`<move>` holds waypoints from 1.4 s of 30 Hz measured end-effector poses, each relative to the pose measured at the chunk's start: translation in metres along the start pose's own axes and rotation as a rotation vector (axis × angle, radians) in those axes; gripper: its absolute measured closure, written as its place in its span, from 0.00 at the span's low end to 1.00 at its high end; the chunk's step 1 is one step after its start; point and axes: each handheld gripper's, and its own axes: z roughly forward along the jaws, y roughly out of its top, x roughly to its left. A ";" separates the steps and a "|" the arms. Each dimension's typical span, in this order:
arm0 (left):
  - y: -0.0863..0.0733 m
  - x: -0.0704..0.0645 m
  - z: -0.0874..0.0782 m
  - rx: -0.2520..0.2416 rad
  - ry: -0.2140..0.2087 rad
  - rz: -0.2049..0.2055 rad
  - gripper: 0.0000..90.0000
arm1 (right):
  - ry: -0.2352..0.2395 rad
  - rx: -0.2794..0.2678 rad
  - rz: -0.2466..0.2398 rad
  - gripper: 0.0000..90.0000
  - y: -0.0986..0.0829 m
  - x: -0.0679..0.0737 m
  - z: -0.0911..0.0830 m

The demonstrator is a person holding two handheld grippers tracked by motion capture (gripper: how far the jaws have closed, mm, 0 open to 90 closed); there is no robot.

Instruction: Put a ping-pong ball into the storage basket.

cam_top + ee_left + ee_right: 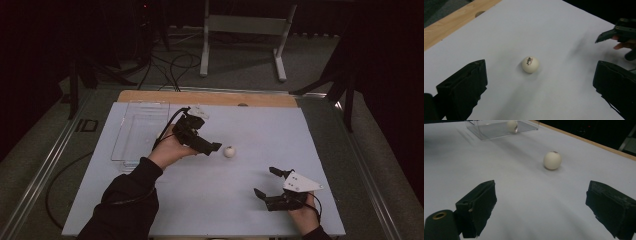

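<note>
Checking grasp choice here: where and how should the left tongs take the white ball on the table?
Across its widest middle. The ball is round and lies free on the white table. The left tongs already stand open facing it, so coming straight ahead looks simplest.

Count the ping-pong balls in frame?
2. One ball on the table sits on the white sheet, just ahead of the left gripper. One ball in the tray lies in the clear tray. More could be hidden.

2 white ping-pong balls: 1 on the open table (552, 160), 1 inside the clear tray (512, 125). 1 clear plastic tray (131, 131). 2 handheld grippers: left (212, 147), right (266, 183). 1 white-topped table (260, 125).
</note>
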 end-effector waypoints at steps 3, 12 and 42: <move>0.003 -0.002 0.003 -0.017 -0.007 0.001 0.01 | 0.002 -0.001 0.000 0.10 0.000 0.000 0.000; 0.007 -0.008 0.016 -0.035 -0.011 0.014 0.01 | 0.003 0.001 0.000 0.10 0.000 0.000 0.000; 0.003 -0.009 0.066 -0.050 -0.051 0.014 0.01 | 0.005 -0.001 0.006 0.10 0.000 -0.001 0.000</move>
